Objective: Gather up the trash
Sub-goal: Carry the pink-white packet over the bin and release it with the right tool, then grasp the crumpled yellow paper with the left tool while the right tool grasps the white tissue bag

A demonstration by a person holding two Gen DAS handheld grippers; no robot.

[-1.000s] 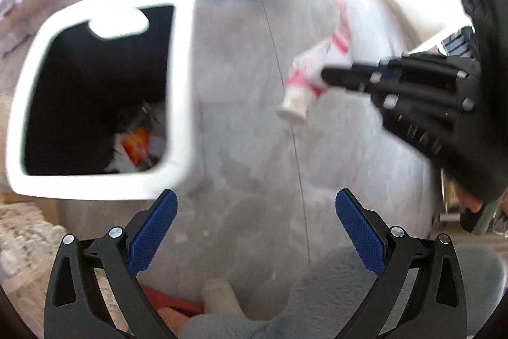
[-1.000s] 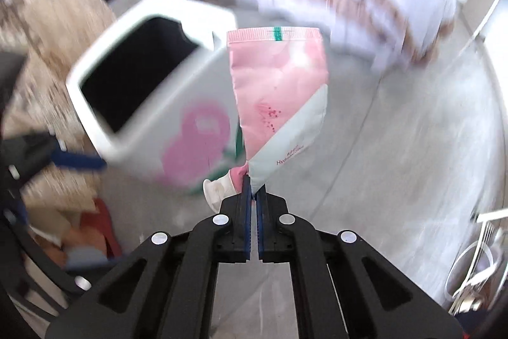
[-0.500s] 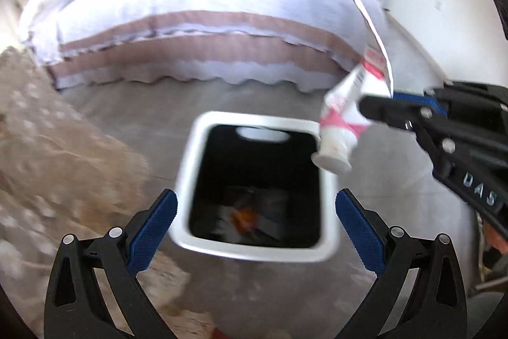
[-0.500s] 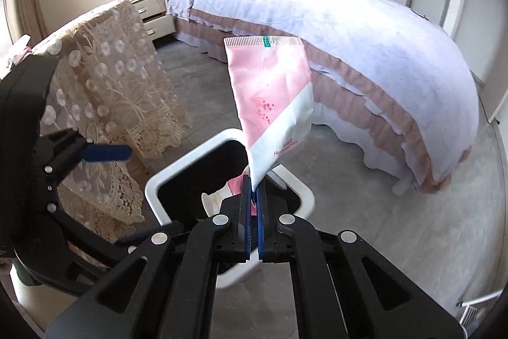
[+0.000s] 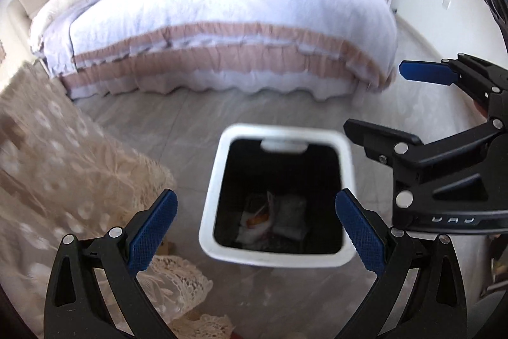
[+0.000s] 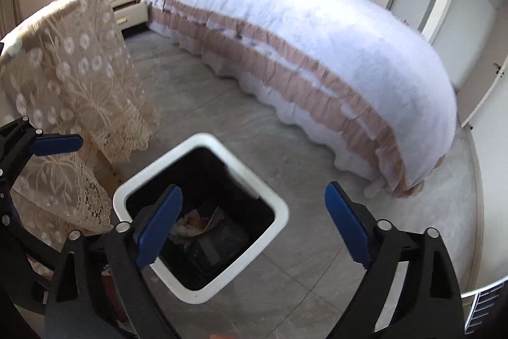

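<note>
Both sets of jaws spread wide and empty over the open white bin (image 5: 277, 258), right gripper (image 6: 254, 227) and left gripper (image 5: 254, 227) about equally near, trash (image 6: 197, 223) lying below at bin bottom.

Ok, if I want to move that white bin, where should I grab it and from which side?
Take the bin by its white rim, from above. It stands upright with its mouth open, and the rim is a thin edge the tongs can straddle. The notch on the bed-side rim looks like a handle.
</note>
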